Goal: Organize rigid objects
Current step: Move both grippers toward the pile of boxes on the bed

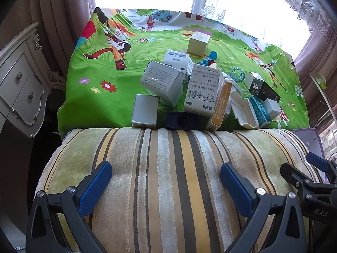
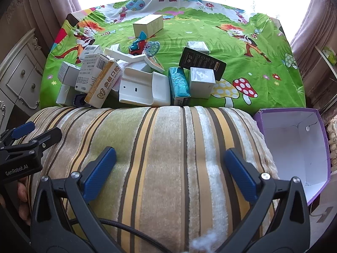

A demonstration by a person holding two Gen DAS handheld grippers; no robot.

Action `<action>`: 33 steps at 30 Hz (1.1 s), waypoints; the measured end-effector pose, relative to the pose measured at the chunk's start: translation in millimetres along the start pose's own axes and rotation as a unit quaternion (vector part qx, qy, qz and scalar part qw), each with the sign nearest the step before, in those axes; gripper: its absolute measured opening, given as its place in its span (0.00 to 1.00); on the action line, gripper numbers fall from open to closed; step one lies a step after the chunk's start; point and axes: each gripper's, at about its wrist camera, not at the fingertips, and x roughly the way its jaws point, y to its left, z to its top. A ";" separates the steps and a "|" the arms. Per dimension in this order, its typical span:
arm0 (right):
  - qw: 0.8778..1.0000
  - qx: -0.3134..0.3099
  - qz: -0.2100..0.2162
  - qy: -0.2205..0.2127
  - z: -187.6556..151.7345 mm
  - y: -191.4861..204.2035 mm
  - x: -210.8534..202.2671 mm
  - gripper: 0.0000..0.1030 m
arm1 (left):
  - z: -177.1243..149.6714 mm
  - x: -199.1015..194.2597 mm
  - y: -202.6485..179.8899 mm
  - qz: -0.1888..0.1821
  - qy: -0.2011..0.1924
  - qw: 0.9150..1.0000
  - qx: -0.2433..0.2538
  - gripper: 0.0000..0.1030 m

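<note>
Your left gripper [image 1: 166, 179] and your right gripper [image 2: 170, 164] both hang over the striped cushion [image 2: 160, 147] with their blue pads spread wide apart and nothing between them. In the right wrist view your left gripper's body reads "GenRobot.AI", and in the left wrist view the right gripper's body shows "DAS".

Beyond the cushion's far edge the pile of boxes sits on the green cartoon-print cloth [image 1: 99, 67], well ahead of both sets of fingers. The orange-and-white carton [image 2: 104, 84] leans against the cushion edge and reads "DING ZHI OEN AI" under 4 large Chinese characters. Left of it a white medicine box [image 1: 202, 88] carries Chinese print and, in the right wrist view, a barcode. A second barcoded white box [image 1: 177, 58] lies behind it.

The white plastic case [image 2: 145, 89] sits at the pile's middle, with the teal box [image 2: 179, 84] just right of it and touching a small white cube box [image 2: 202, 82]. A black box [image 2: 201, 62] with small white print, too fine to read, leans over that cube. A cream box [image 2: 149, 25] stands apart at the back, near a blue-and-red toy [image 2: 139, 45].

The open purple box [image 2: 294, 145] with its white inside sits right of the cushion, beside your right gripper.
</note>
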 end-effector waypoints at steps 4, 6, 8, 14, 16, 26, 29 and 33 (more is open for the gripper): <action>1.000 0.004 0.012 0.021 5.4 -3.5 0.8 1.00 | 0.6 -5.2 0.5 -0.006 -0.008 1.000 -0.002 1.00; 0.999 0.001 0.015 0.032 7.4 -3.5 1.3 1.00 | 1.3 -7.1 2.1 -0.013 -0.011 1.000 -0.005 1.00; 0.999 -0.005 0.016 0.038 8.6 -3.3 2.5 1.00 | 1.7 -9.8 3.8 -0.022 -0.014 1.000 -0.009 1.00; 0.997 -0.014 0.052 0.052 12.7 -11.5 4.6 1.00 | 6.6 -19.9 7.9 -0.058 -0.023 0.998 -0.015 0.94; 0.997 -0.015 0.058 0.047 11.5 -12.7 5.2 1.00 | 9.7 -21.1 9.8 -0.062 -0.024 0.998 -0.015 0.92; 0.996 -0.016 0.075 0.045 15.7 -19.6 0.7 1.00 | 34.0 -22.6 14.3 -0.065 -0.033 0.997 0.016 0.84; 0.996 0.003 0.077 0.037 21.5 -28.6 -4.3 1.00 | 41.5 -22.4 9.7 -0.091 -0.032 0.995 0.020 0.79; 0.997 0.009 0.071 0.021 31.8 -38.2 -11.4 1.00 | 50.5 -20.0 1.5 -0.099 -0.037 0.994 0.031 0.73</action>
